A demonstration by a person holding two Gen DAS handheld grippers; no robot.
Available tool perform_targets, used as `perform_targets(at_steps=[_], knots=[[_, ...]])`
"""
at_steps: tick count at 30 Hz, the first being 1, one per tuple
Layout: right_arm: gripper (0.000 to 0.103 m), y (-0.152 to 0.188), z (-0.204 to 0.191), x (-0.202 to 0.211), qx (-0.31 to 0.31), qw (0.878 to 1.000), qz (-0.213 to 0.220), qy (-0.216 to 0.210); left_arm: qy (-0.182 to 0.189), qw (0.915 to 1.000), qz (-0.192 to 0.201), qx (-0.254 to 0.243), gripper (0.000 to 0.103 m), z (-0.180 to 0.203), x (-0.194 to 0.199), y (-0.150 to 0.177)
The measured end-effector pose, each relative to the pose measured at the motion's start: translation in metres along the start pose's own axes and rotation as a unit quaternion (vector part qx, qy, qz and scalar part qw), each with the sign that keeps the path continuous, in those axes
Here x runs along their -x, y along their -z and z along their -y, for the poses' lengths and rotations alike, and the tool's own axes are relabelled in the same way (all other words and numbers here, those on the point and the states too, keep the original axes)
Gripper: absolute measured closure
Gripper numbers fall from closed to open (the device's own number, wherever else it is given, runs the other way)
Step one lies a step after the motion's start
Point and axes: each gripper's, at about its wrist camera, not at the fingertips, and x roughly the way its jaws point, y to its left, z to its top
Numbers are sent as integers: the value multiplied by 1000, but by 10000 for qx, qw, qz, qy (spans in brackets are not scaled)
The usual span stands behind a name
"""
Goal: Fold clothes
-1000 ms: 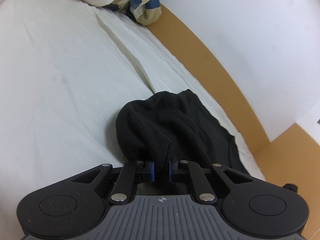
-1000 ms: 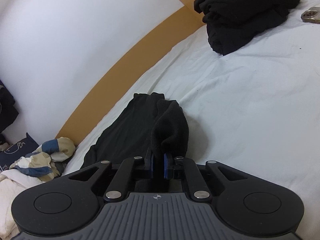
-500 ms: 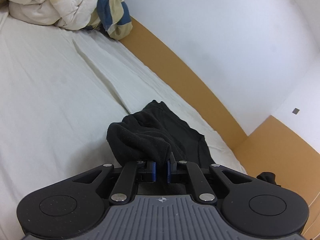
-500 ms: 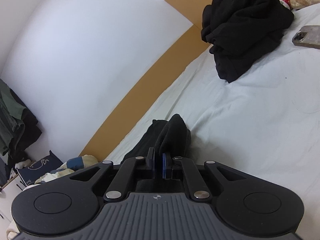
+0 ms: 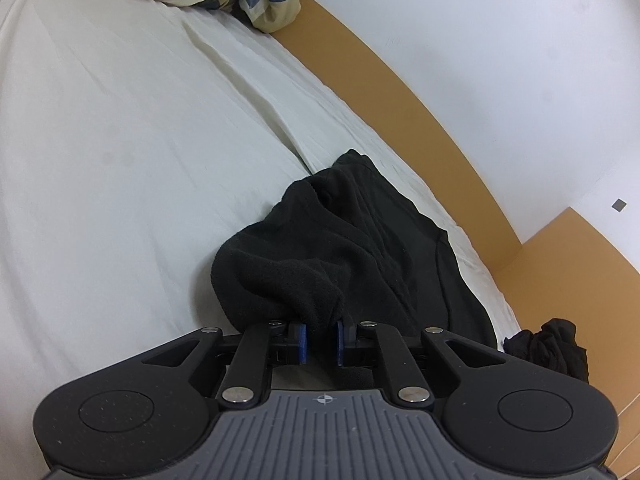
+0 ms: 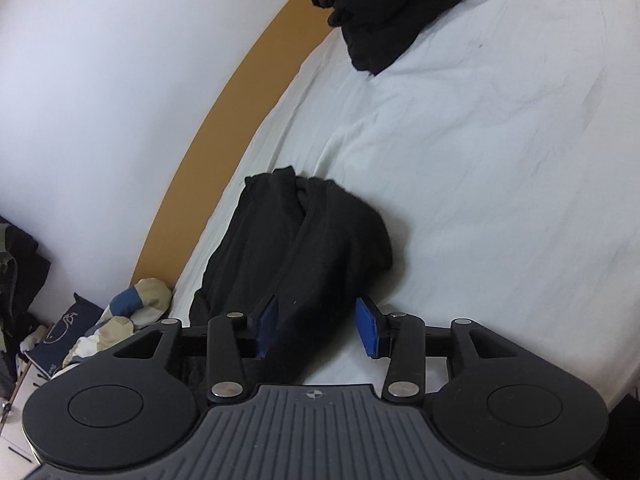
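Black garment (image 5: 360, 248) lay on bed (image 5: 120, 140), long axis running away toward far wall. My left claw (image 5: 320, 338) clenched on near fold, jaws easing apart. My right claw (image 6: 316, 326) opening, cloth between pads, untouched. Left nearer for next pull, I judged.

Even, soft indoor light; strong fisheye bending in both views.
Bright and diffuse, without glare or hard shadows; only a faint shade just beside the black garment (image 6: 308, 240) on the white sheet (image 5: 120, 140). Sharp throughout, no motion blur. Straight edges bowed into curves, corners vignetted dark. Little fold detail in the black fabric.
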Motion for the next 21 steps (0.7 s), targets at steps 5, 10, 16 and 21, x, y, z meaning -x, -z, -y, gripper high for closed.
perform_targets(at_steps=[5,10,16,21], knots=[[58,5,-4,-24,-222,9995,203,67,-129,9997,-79,174,86,-3,-11,-4],[91,6,-14,-53,525,9960,510,506,-253,9995,-105,161,88,0,-25,-12],[96,12,-11,-21,570,9951,805,-92,173,9998,113,9,96,2,0,-12],[97,9,-29,3,827,9919,852,-447,625,9972,366,172,97,11,28,-25]])
